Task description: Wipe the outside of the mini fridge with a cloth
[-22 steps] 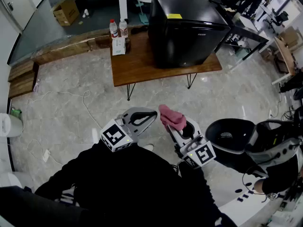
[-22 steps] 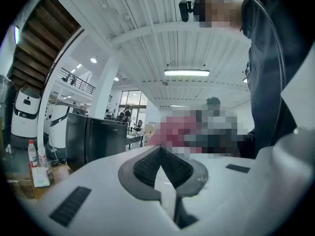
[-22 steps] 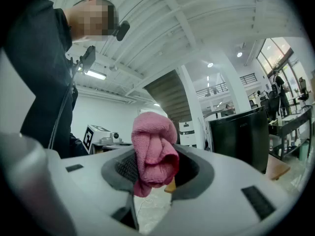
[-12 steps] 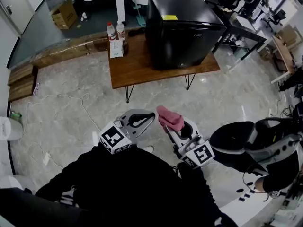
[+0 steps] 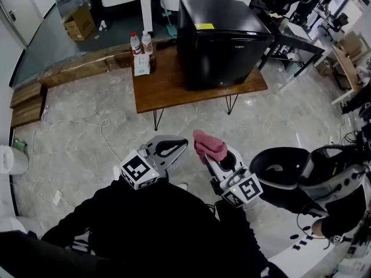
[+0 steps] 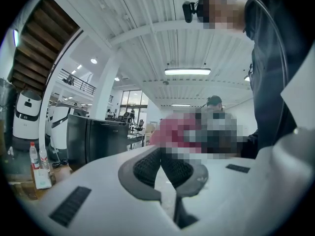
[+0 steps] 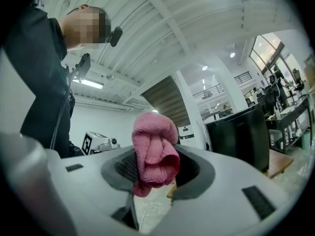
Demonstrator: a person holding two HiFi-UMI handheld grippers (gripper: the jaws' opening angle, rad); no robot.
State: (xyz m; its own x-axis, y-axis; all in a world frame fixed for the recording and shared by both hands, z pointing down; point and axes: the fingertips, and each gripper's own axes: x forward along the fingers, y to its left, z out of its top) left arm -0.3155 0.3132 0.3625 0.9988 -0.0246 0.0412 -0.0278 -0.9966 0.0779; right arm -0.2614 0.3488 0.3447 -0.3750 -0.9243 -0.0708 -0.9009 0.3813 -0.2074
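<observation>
1. Right gripper (image 5: 217, 157) clenched on cloth (image 5: 210, 145). Pink wad bunched and sticking out past the jaws, probably so fabric rather than plastic meets the surface.
2. Left gripper (image 5: 168, 148) closed on nothing, pads together. Parked just beside the right one, likely spare for now.
3. Fridge (image 5: 223, 39) on table (image 5: 168, 88), door closed, well apart from both grippers. No contact yet, so wiping not started.
4. Both held low and close to the body, which reads as an approach stance.
5. Versus 0.9 s ago: same grip on cloth, same gripper spacing. Fridge and table shifted slightly in head view. Head turn or small step, cannot tell which.
</observation>
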